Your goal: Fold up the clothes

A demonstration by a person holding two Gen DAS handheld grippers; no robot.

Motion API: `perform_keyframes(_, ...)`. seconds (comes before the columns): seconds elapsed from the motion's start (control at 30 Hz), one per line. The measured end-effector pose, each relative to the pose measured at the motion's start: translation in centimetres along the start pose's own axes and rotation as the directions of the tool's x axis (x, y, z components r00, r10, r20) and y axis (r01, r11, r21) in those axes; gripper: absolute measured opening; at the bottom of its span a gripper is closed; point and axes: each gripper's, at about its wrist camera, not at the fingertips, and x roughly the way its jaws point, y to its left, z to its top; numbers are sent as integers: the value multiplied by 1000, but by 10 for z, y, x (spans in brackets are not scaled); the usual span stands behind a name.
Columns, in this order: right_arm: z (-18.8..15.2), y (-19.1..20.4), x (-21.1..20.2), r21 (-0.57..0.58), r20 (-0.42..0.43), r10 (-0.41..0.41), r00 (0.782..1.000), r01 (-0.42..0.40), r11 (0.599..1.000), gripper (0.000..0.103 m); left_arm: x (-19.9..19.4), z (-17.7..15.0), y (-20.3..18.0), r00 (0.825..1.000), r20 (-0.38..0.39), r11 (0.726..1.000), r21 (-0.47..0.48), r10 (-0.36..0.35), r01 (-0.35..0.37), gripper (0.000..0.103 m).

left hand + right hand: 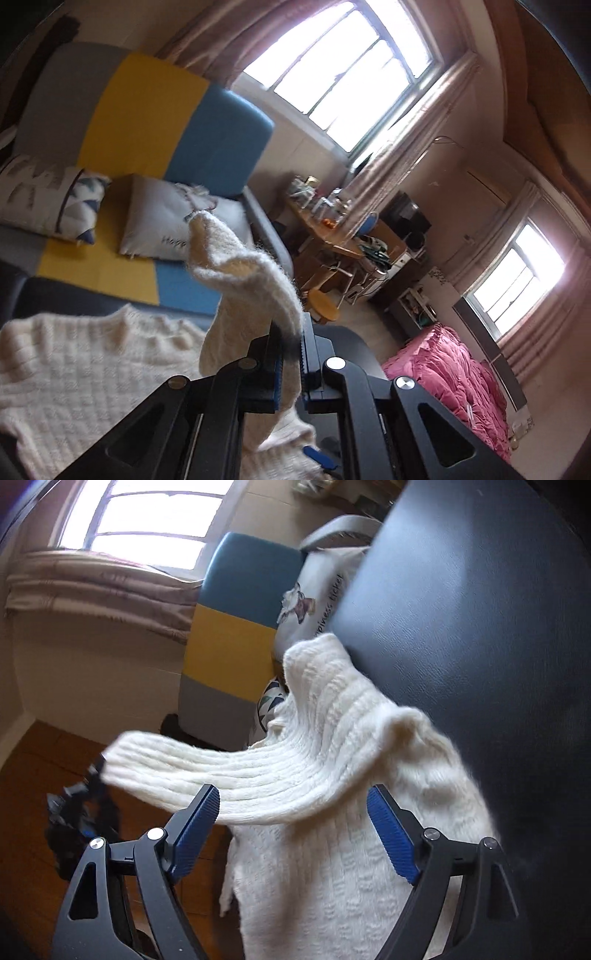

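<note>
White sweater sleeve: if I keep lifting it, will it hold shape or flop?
Probably flops: the sleeve already droops between the left gripper and the body. The thick fuzzy knit likely grips well. The open right gripper could support the sag.

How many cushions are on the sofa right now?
2. A patterned cushion sits at the sofa's far left; a white cushion with lettering lies beside it, partly behind the raised sweater sleeve. Others may be hidden.

Cream ribbed-knit sweater (332, 760), blue gripper pads (391, 834) — grey-yellow-blue striped sofa (147, 110)
</note>
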Motion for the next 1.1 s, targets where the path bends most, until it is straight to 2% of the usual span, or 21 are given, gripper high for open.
perform_keyframes(0.07, -2, 3, 4, -43, -22, -28, 999, 27, 999, 85, 3, 7, -11, 1000, 3, 1000, 18, -5, 5, 6)
perform_keyframes(0.13, -9, 10, 7, -134, -46, -98, 994, 91, 987, 85, 6, 13, -20, 1000, 5, 999, 35, -5, 4, 6)
perform_keyframes(0.17, -14, 18, 7, -209, -25, -134, 991, 126, 970, 85, 6, 15, -22, 1000, 5, 999, 42, -2, 1, 6)
perform_keyframes(0.23, -27, 39, 5, -391, 43, -192, 980, 194, 900, 85, 6, 17, -25, 1000, 5, 998, 54, 8, -8, 6)
perform_keyframes(0.27, -33, 47, 6, -463, 60, -210, 976, 213, 860, 85, 5, 18, -26, 1000, 6, 998, 58, 14, -14, 6)
perform_keyframes(0.3, -36, 53, 10, -506, 39, -226, 973, 214, 836, 85, 5, 18, -26, 1000, 3, 998, 55, 19, -19, 6)
perform_keyframes(0.37, -38, 55, 13, -525, 1, -221, 975, 189, 830, 85, 5, 18, -25, 1000, 0, 999, 43, 28, -28, 6)
perform_keyframes(0.4, -38, 54, 12, -515, -12, -202, 979, 167, 841, 85, 4, 19, -24, 999, 2, 999, 40, 33, -33, 6)
perform_keyframes(0.5, -32, 40, 13, -388, -84, -98, 992, 58, 920, 85, 0, 19, -23, 999, 9, 999, 36, 33, -34, 6)
perform_keyframes(0.67, -16, 32, 27, -272, -84, 28, 996, -50, 961, 85, -10, 24, -28, 1000, 26, 999, 48, 11, -13, 6)
perform_keyframes(0.87, -1, 16, 41, -156, -31, 46, 998, -50, 986, 85, -18, 32, -31, 999, 45, 999, 52, -7, 5, 6)
perform_keyframes(1.0, 9, -10, 31, 40, 89, 176, 980, -180, 983, 85, -21, 33, -32, 999, 52, 998, 59, -1, -2, 6)
perform_keyframes(1.1, 15, -20, 24, 128, 129, 197, 972, -214, 968, 85, -24, 35, -31, 998, 58, 998, 60, 2, -5, 6)
